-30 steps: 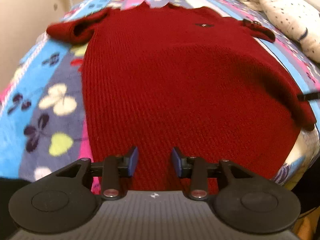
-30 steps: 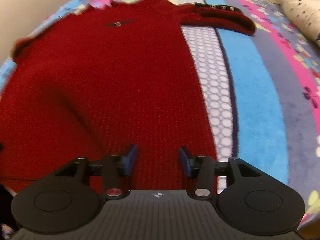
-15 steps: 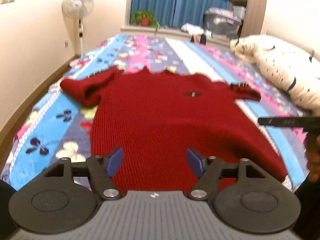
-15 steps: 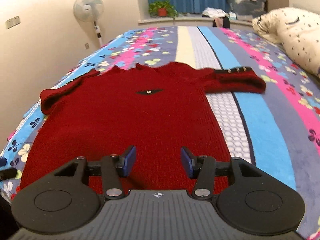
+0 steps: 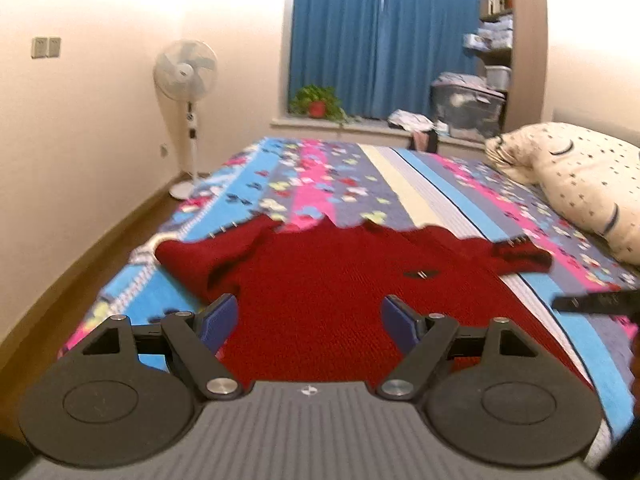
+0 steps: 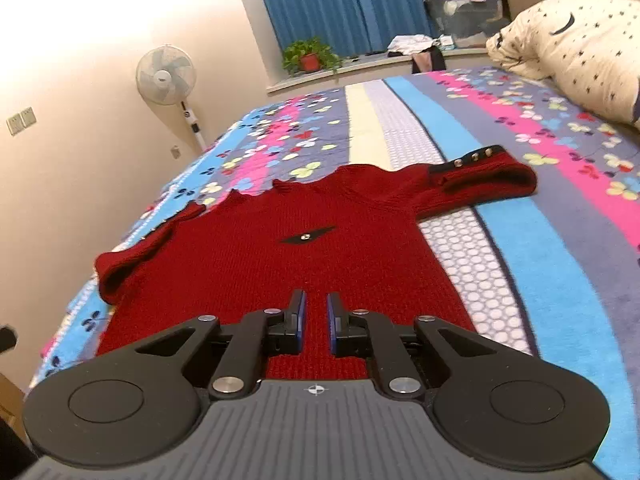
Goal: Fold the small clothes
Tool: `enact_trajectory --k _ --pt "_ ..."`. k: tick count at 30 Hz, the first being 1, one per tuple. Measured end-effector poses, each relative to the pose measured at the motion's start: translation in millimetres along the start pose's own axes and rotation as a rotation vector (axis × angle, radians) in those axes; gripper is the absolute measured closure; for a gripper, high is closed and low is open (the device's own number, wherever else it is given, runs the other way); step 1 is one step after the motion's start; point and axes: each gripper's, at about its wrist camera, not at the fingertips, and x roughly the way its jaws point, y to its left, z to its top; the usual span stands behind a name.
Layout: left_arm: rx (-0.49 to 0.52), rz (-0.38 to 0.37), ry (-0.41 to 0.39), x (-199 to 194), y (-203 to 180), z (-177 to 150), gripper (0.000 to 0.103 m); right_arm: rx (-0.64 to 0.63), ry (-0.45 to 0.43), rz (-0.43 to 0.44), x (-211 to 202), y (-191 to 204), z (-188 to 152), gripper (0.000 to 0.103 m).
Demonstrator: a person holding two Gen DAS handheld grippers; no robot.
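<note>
A small dark red knit sweater (image 5: 340, 280) lies flat on the bed, neck away from me, sleeves out to both sides. It also shows in the right wrist view (image 6: 304, 248). My left gripper (image 5: 310, 322) is wide open and empty, held above the sweater's lower part. My right gripper (image 6: 315, 322) is nearly shut with a narrow gap between its blue pads, holding nothing, above the sweater's hem. The right gripper's tip shows at the right edge of the left wrist view (image 5: 592, 303).
The bed has a striped floral blanket (image 6: 540, 240). A large spotted pillow (image 6: 580, 48) lies at the far right. A standing fan (image 5: 186, 80) is by the left wall. A windowsill with a plant (image 5: 318, 104) and storage boxes lies beyond the bed.
Both grippers have lifted and pulled back from the sweater, so the room now shows. The left gripper has opened wider. The right gripper has closed to a narrow gap.
</note>
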Motion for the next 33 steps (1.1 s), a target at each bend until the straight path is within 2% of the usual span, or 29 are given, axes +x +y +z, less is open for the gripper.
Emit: enact_trajectory --k 3,5,7,10,17,20,23,33 --pt "-0.024 0.022 0.011 12 10 12 0.019 -0.025 0.017 0.008 8 2 0 0.088" --pt "-0.044 0.034 0.038 16 11 21 0.019 -0.067 0.018 0.007 14 8 2 0.082" --pt "-0.039 0.027 0.038 14 5 27 0.018 -0.107 -0.004 0.008 19 14 10 0.071" --pt "-0.023 0.029 0.076 17 -5 31 0.018 -0.134 -0.021 0.023 33 23 27 0.062" --pt "0.016 0.096 0.126 28 -8 42 0.018 -0.204 -0.033 0.068 76 43 51 0.061" --pt "0.032 0.144 0.13 34 -3 52 0.018 -0.201 -0.032 0.095 88 42 47 0.061" --pt "0.012 0.174 0.133 38 4 59 0.018 -0.216 0.0 0.077 103 41 41 0.061" --pt "-0.014 0.212 0.152 53 5 62 0.02 -0.232 -0.017 0.107 100 45 40 0.061"
